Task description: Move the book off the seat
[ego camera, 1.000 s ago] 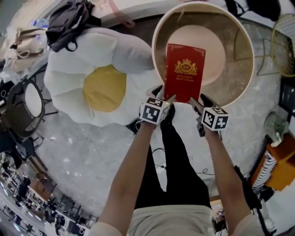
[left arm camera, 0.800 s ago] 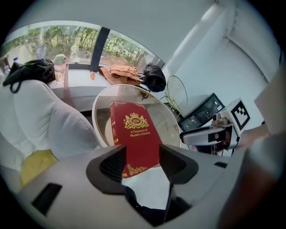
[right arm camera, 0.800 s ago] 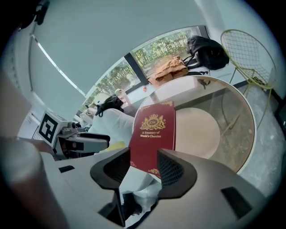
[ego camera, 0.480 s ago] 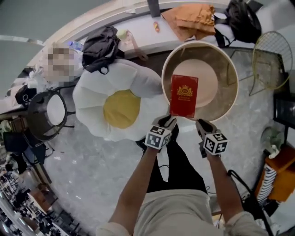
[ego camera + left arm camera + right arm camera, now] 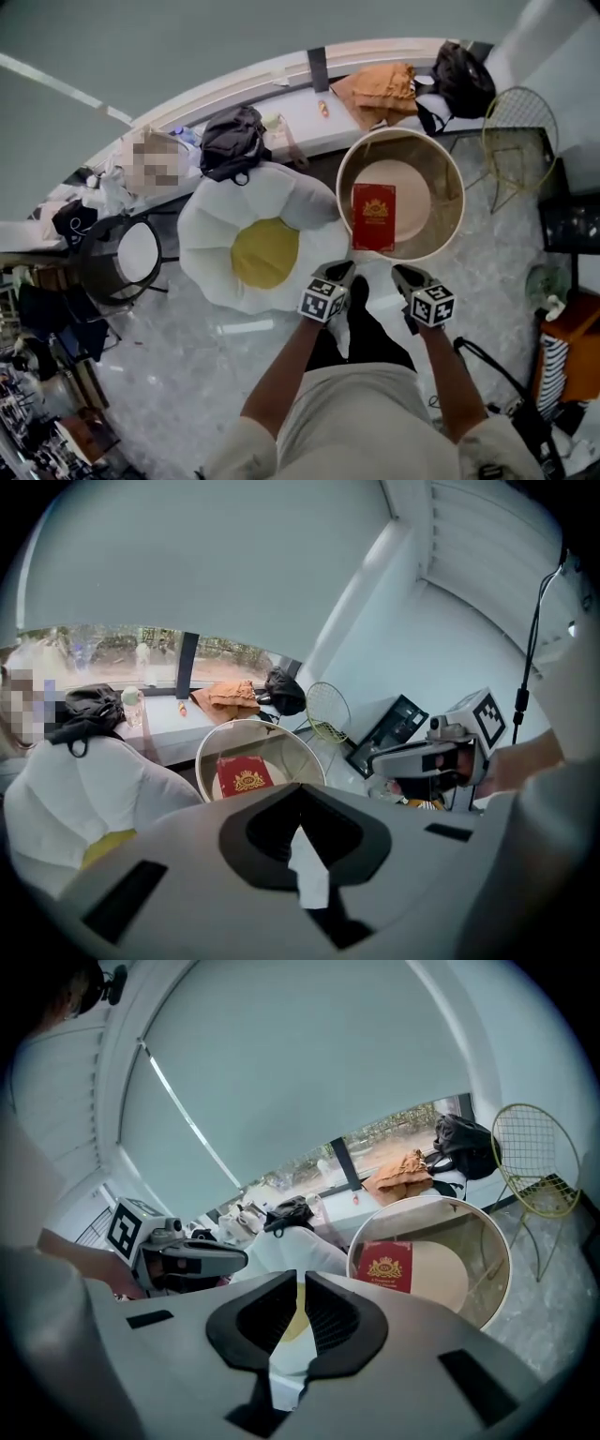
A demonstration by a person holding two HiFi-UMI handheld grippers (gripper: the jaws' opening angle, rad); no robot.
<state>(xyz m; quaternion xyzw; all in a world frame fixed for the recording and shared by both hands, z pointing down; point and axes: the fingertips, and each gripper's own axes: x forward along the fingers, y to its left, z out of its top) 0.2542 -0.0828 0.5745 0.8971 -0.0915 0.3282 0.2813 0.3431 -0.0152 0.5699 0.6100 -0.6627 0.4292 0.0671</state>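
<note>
while red book (image 5: 374, 217) lies on round table (image 5: 448, 202), left gripper (image 5: 341, 271) and right gripper (image 5: 403, 274) both pressed together, empty

The book (image 5: 373, 217) is out of both grippers and now lies flat on the table (image 5: 442, 192). The left gripper (image 5: 339, 273) and right gripper (image 5: 405, 276) are off its near edge and back from the table. Both are empty, the left's jaws together, the right's nearly so. The head view looks from higher.
</note>
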